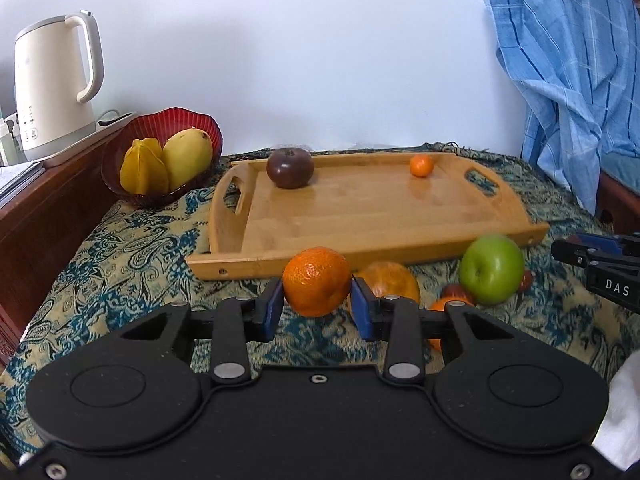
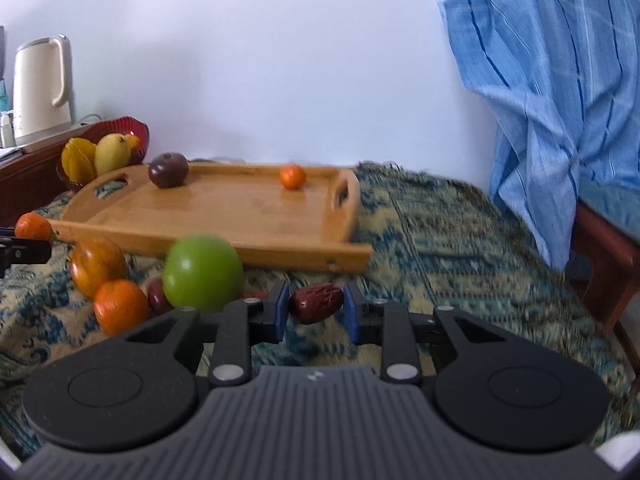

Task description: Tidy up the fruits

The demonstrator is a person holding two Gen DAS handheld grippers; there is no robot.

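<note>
Fruits lie spread over a patterned blue-and-cream cloth [image 1: 132, 248] and a wooden tray [image 1: 360, 216] that sits on it near the white wall. On the tray's far side rest a dark purple round fruit [image 1: 290, 168] toward the left handle and a small tangerine [image 1: 421, 165] toward the right handle, well apart from each other.

The left gripper [image 1: 316, 308] is clamped on an orange mandarin [image 1: 316, 280], its blue pads pressing the fruit from both sides, and the fruit hangs clear of the cloth just in front of the tray's near edge. The right gripper [image 2: 316, 312] is closed on a wrinkled red date [image 2: 317, 302], pinched between its blue pads above the cloth.

On the cloth in front of the tray sits a loose cluster: a green apple [image 2: 203, 273], an amber-orange fruit [image 2: 97, 265] to its left, another mandarin [image 2: 120, 306] just in front of that, and a dark red date [image 2: 158, 295] tucked between the mandarin and the apple, touching or nearly touching both.

At the back left, a red ribbed bowl [image 1: 200, 122] holds a yellow starfruit [image 1: 143, 166] and a yellow mango [image 1: 187, 157] side by side. Behind the bowl, a cream electric kettle [image 1: 54, 88] stands on a dark wooden cabinet [image 1: 48, 216]. A blue striped cloth [image 2: 552, 92] hangs at the right.
</note>
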